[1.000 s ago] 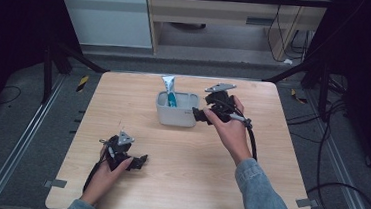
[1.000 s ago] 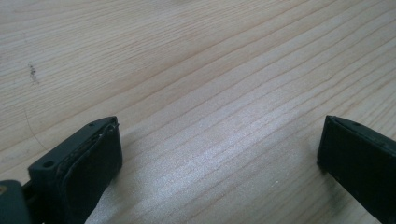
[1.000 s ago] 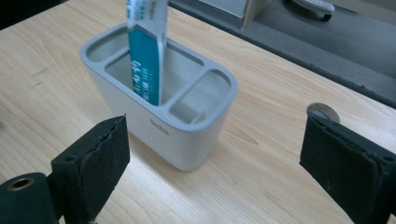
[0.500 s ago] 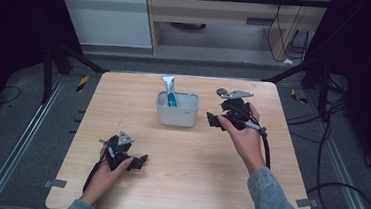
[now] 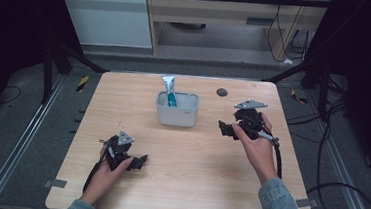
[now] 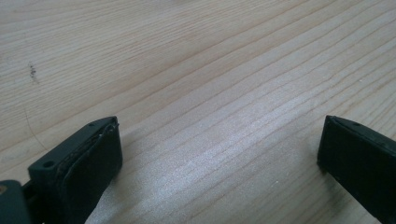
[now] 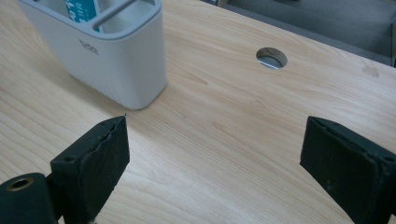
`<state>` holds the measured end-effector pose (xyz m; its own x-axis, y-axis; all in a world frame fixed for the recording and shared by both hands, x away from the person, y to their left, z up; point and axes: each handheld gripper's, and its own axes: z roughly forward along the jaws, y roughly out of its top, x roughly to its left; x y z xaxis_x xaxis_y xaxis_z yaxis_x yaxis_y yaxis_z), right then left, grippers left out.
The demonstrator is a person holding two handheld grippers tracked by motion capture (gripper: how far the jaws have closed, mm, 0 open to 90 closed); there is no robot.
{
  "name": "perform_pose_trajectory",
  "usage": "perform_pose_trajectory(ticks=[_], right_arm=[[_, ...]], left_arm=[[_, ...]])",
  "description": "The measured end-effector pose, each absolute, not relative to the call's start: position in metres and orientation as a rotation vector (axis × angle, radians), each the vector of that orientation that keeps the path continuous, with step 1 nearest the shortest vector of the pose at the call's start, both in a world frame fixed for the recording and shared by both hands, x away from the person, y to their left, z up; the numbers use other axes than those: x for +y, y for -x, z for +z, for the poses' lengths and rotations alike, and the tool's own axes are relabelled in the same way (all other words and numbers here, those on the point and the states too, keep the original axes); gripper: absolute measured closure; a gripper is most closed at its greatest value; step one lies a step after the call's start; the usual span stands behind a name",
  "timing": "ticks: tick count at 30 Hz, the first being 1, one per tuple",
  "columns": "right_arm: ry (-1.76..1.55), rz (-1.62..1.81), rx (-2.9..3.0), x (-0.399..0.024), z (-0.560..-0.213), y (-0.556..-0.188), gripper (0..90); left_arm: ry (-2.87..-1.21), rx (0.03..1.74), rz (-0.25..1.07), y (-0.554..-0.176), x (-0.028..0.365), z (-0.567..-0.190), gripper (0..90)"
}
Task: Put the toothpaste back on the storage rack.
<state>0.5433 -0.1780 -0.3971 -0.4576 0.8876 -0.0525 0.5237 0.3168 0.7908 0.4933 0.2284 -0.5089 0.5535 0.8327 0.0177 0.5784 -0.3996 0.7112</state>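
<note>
A pale grey holder (image 5: 177, 109) stands at the table's middle back, with a white and teal tube (image 5: 169, 91) upright in its left compartment. In the right gripper view the holder (image 7: 109, 51) is at upper left, just beyond my jaws. My right gripper (image 5: 223, 128) is open, empty, and a short way right of the holder. My left gripper (image 5: 141, 160) rests low on the wood at front left, open with nothing between its jaws. In its own view my left gripper (image 6: 219, 154) spans bare wood grain.
A round cable hole (image 5: 221, 92) sits in the wooden table (image 5: 192, 185) behind the right gripper, also seen as the hole (image 7: 271, 57) in the right gripper view. Black cables trail off the table's right side onto the grey floor.
My right gripper has drawn back from the holder, moving right and toward the front. The left hand and gripper have stayed put.
</note>
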Motion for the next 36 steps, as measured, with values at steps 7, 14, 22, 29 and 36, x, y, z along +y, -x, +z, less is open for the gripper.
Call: perform_pose_trajectory(ticks=[7, 14, 22, 29, 36], right_arm=[[-1.258, 0.982, 2.086, -0.196, -0.409, -0.538, 10.5], [-1.231, 0.979, 2.071, -0.213, -0.426, -0.531, 13.3], [-1.262, 0.950, 2.036, -0.231, -0.449, -0.528, 13.6], [-1.301, 0.903, 2.034, -0.242, -0.468, -0.525, 13.3], [-1.347, 0.873, 2.039, -0.252, -0.484, -0.524, 13.0]], left_arm=[[-2.125, 1.129, 0.494, -0.493, 0.228, -0.509, 0.0], [-2.130, 1.127, 0.494, -0.493, 0.229, -0.509, 0.0], [-2.125, 1.129, 0.494, -0.493, 0.228, -0.509, 0.0], [-2.126, 1.129, 0.495, -0.493, 0.228, -0.509, 0.0], [-2.126, 1.129, 0.495, -0.493, 0.228, -0.509, 0.0]])
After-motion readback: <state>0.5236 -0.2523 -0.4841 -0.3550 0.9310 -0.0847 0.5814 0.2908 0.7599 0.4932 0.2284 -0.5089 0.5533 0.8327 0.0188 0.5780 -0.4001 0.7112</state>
